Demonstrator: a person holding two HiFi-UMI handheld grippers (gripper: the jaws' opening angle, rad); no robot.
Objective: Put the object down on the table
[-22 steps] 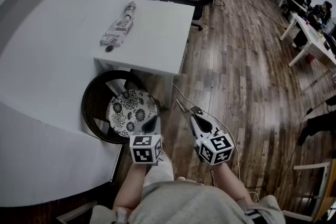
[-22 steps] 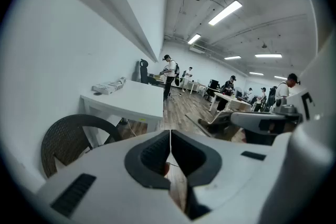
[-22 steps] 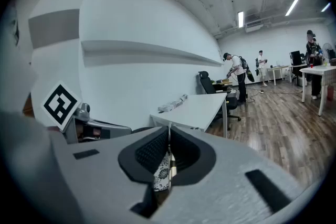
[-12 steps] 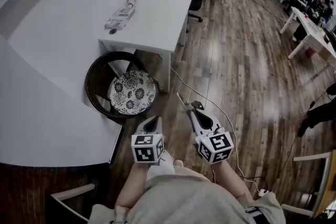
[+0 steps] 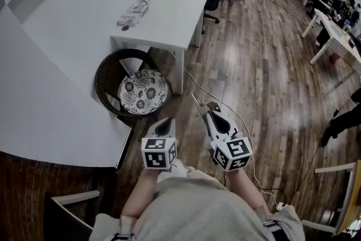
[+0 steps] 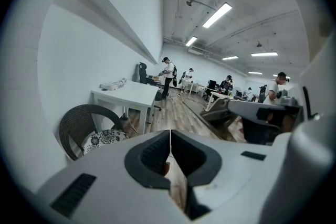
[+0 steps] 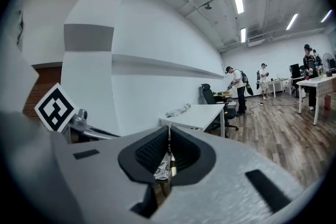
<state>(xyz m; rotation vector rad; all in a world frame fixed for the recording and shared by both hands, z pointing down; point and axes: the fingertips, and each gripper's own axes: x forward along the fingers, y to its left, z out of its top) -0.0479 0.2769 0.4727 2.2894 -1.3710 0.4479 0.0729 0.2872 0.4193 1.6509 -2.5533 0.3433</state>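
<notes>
Now the white counter (image 5: 169, 22) and the wicker chair (image 5: 106, 77) sit higher and farther off in the head view than a moment ago, with more dark plank floor (image 5: 254, 82) between them and the person. Both tools hang at about the same spot in front of the body. The printed package (image 5: 135, 9) lies on the counter's far left edge, hard by the wall (image 5: 56, 93), well apart from both tools (it looks long and wrapped, one end rolled).

The left gripper (image 5: 165, 123) has its jaws pressed together with nothing between them. The right gripper (image 5: 196, 100) likewise has its jaws shut and empty.

Open floor stretches to the right of the counter, crossed by a thin pale cable (image 5: 225, 113) that runs past the right gripper. The chair stands tucked against the counter's near left leg, its round woven rim dark and its cushion (image 5: 142, 91) patterned with black-and-white flowers. The counter top is flat, matte and square-cornered.
</notes>
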